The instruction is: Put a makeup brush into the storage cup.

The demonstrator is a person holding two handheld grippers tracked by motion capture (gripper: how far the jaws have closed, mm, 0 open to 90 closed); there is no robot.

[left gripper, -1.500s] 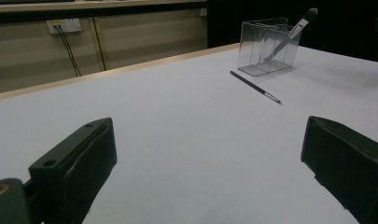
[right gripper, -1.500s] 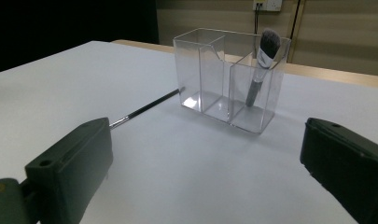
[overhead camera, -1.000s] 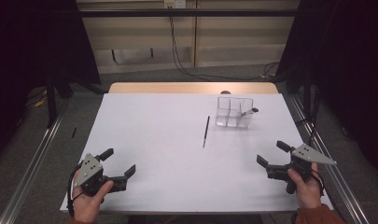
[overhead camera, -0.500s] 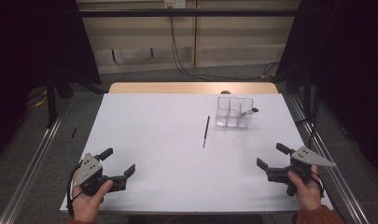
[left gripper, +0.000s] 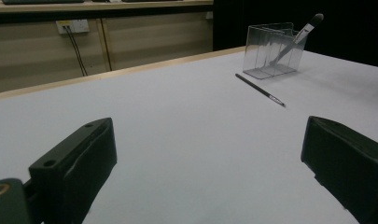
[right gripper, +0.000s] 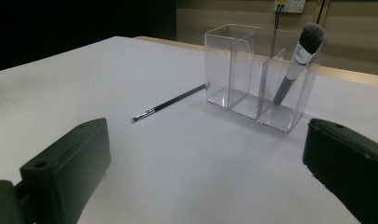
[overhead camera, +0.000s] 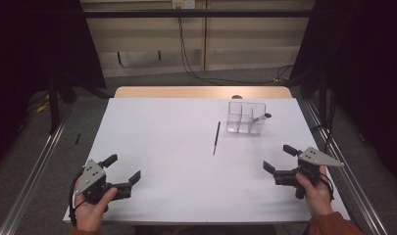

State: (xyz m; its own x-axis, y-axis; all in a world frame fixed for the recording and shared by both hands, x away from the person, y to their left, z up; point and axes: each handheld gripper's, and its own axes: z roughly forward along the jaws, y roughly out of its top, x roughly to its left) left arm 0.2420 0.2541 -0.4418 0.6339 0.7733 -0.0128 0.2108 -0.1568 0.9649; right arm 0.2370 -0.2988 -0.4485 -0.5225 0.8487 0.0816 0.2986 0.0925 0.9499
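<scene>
Both tongs sit wide open and empty; our thin brush [overhead camera: 216, 138] lies ahead-left of the right tongs [overhead camera: 279, 161], long axis pointing away, nearer them than the left tongs [overhead camera: 122, 170], beside the clear organizer [overhead camera: 245, 119].

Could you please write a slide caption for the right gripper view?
Open right gripper faces a clear organizer holding a makeup brush; thin brush lies beside it.

A white table [overhead camera: 161, 147] with a pale wooden far edge stands on a grey floor, metal rails [overhead camera: 34, 166] running along both its sides. Behind it, black cables [overhead camera: 186, 49] hang from a wall socket [overhead camera: 182, 4] against beige panels, with dark curtains [overhead camera: 34, 44] to either side
</scene>
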